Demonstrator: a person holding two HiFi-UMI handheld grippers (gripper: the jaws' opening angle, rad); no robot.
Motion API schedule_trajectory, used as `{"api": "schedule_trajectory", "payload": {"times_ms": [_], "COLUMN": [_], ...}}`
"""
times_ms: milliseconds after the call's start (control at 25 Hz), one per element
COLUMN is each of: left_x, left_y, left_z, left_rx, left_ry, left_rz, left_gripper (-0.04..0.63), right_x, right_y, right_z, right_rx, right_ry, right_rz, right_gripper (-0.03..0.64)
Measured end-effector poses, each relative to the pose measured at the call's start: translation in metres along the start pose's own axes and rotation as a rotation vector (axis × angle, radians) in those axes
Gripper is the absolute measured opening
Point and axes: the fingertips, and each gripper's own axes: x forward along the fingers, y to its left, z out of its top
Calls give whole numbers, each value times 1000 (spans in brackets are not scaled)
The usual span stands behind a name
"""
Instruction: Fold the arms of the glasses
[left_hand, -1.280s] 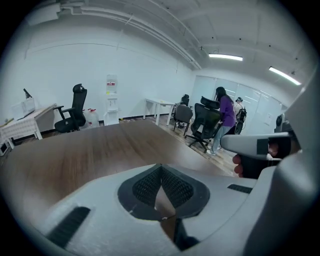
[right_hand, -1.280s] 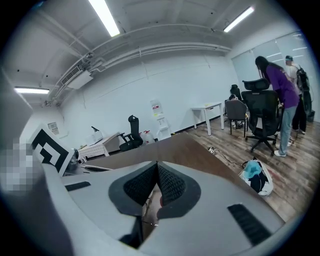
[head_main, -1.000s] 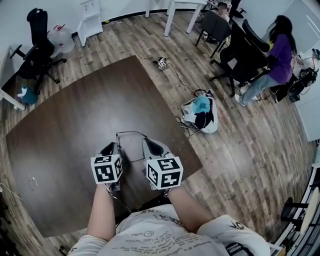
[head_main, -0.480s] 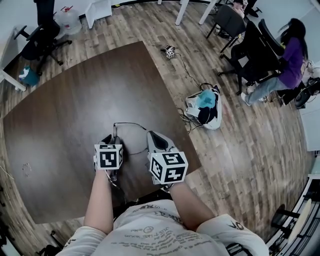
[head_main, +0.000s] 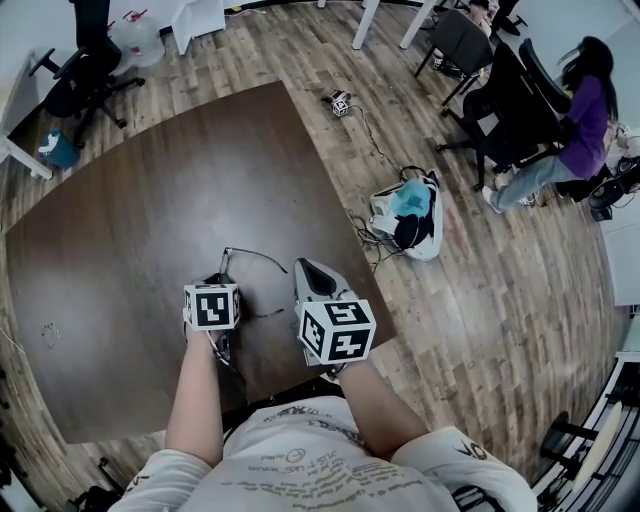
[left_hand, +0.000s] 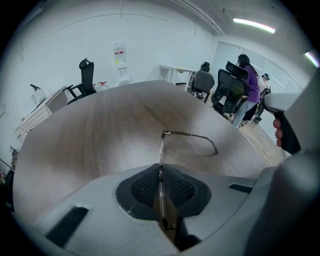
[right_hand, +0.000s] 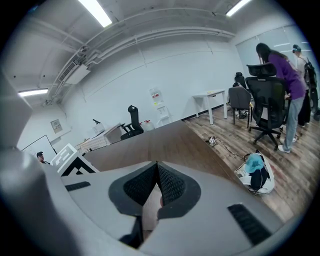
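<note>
Two tongs: side by side.
Left tongs: just closing, now pinching the glasses (thin rim between pads).
Right tongs: shut, empty.
Glasses: one arm splayed, tip on the table.

glasses at table's near side; bag on floor right of table; chair behind table, left

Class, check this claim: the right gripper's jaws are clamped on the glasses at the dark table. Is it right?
No: it is the left gripper whose jaws, just now closing, are clamped on the glasses at the dark table, as the left gripper view shows. The right gripper is shut on nothing.
</note>
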Motion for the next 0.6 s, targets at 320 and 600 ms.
{"api": "schedule_trajectory", "payload": {"times_ms": [320,600], "left_x": [-25,-73], "left_y": [-8,-17], "left_z": [16,47], "left_rx": [38,118], "left_ry": [-113,-305], "left_rz": [-4,11], "left_gripper": [34,34], "right_x": [-4,-10], "right_y": [4,31], "right_z": [3,16], "right_rx": [-29,-123], "right_ry": [19,-10], "right_rz": [48,104], "right_gripper": [15,17]}}
